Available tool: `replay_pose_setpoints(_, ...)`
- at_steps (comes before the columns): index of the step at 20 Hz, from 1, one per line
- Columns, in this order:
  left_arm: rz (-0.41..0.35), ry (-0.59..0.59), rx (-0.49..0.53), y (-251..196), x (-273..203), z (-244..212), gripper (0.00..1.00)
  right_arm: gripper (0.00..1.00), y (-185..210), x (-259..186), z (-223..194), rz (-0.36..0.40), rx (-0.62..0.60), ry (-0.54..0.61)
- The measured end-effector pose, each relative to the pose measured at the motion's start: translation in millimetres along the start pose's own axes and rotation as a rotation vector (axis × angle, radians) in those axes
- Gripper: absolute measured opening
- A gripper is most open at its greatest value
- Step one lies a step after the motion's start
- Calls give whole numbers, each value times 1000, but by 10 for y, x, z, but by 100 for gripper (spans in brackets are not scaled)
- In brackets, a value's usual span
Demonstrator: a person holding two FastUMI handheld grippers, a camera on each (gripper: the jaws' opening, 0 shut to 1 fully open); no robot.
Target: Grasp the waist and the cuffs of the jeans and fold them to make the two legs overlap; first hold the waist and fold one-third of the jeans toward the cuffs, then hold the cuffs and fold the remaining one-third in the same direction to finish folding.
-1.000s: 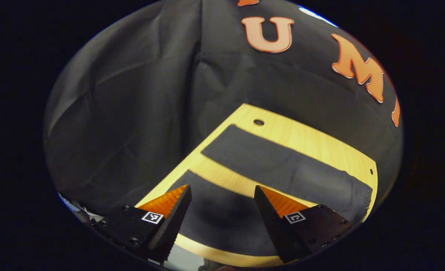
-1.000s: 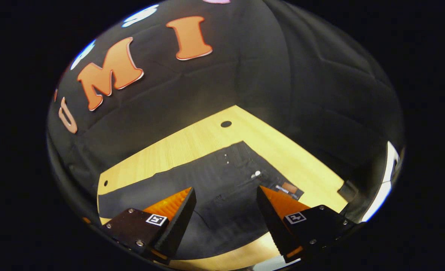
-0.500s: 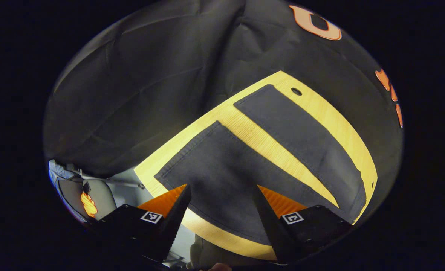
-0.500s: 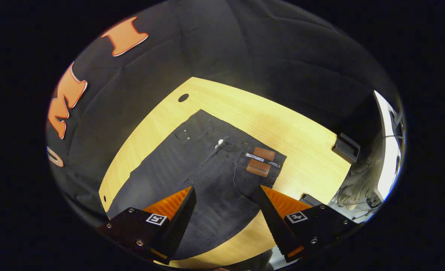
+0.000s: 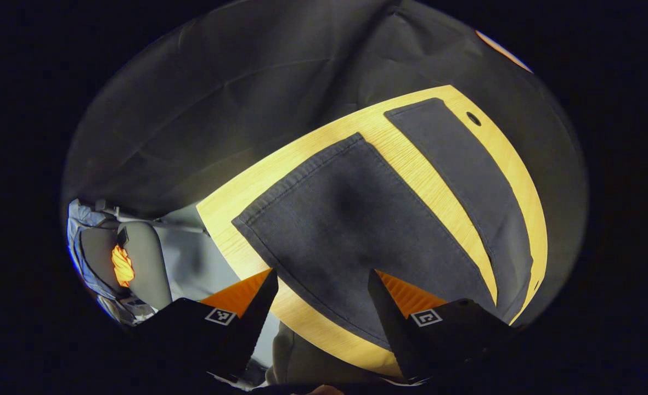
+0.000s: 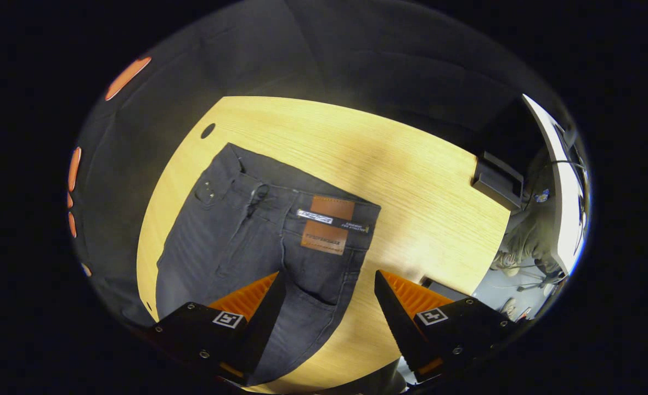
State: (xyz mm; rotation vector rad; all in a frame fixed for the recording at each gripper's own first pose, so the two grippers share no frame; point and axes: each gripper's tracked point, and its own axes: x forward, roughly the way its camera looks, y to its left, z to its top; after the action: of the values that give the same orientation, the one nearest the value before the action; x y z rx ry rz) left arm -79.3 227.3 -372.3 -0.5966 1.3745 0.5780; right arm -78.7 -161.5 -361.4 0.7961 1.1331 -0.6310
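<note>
— Both views have been swung since a second ago: more of the jeans (image 6: 258, 241) and less of the booth wall is seen now. In the left gripper view the near leg (image 5: 351, 230) has grown big in the middle of the frame.

— Where are the jeans found?

— They are laid flat on the wooden table (image 6: 411, 175). In the right gripper view the waist (image 6: 302, 206) is seen left of the middle, with a brown patch (image 6: 329, 222) on it. In the left gripper view the two legs are spread apart, with a strip of bare wood between them. The far leg (image 5: 455, 164) is seen at the upper right, and the near cuff (image 5: 296, 175) at the middle left.

— What is held by the tongs?

— Nothing is held. The left gripper (image 5: 321, 299) is kept wide open above the near leg. The right gripper (image 6: 329, 299) is wide open too, low in the frame, over the hip part near the waist. Whether the cloth is touched cannot be told.

— How much has been done?

— It looks like nothing has been folded yet. The legs must be laid over each other first. Then the waist third is to be folded, and the cuff third last.

— What else is seen?

— A small hole (image 6: 208, 130) is seen in the table at the upper left, and a dark box (image 6: 496, 178) at the right edge.
</note>
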Motion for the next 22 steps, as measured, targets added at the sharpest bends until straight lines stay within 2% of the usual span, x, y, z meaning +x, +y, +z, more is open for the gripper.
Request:
replay_pose_setpoints(6,75,80,-72,191,185,-8,99,98,-65,217,56,-35,47,45)
replay_pose_setpoints(8,74,105,-98,224,300,-18,99,96,-52,220,74,-45,29,46)
replay_pose_setpoints(11,93,149,-134,301,414,-48,99,93,-64,253,73,-97,-20,53)
replay_pose_setpoints(13,95,146,-121,264,476,-13,98,89,-92,265,62,-142,-30,66)
replay_pose_setpoints(15,100,154,-119,256,490,24,98,78,-118,269,75,-194,-50,77)
replay_pose_setpoints(16,102,164,-124,237,476,22,97,62,-117,270,77,-206,-85,79)
replay_pose_setpoints(17,100,173,-126,198,485,31,94,65,-106,289,72,-209,-110,78)
replay_pose_setpoints(19,89,173,-95,154,479,83,77,50,-42,310,82,-186,-122,61)
replay_pose_setpoints(20,75,153,-62,92,500,95,70,31,-19,314,80,-174,-120,54)
replay_pose_setpoints(21,49,85,-34,34,532,222,51,28,-20,316,87,-146,-131,48)
replay_pose_setpoints(22,37,84,-35,0,565,178,31,28,-15,322,80,-106,-124,51)
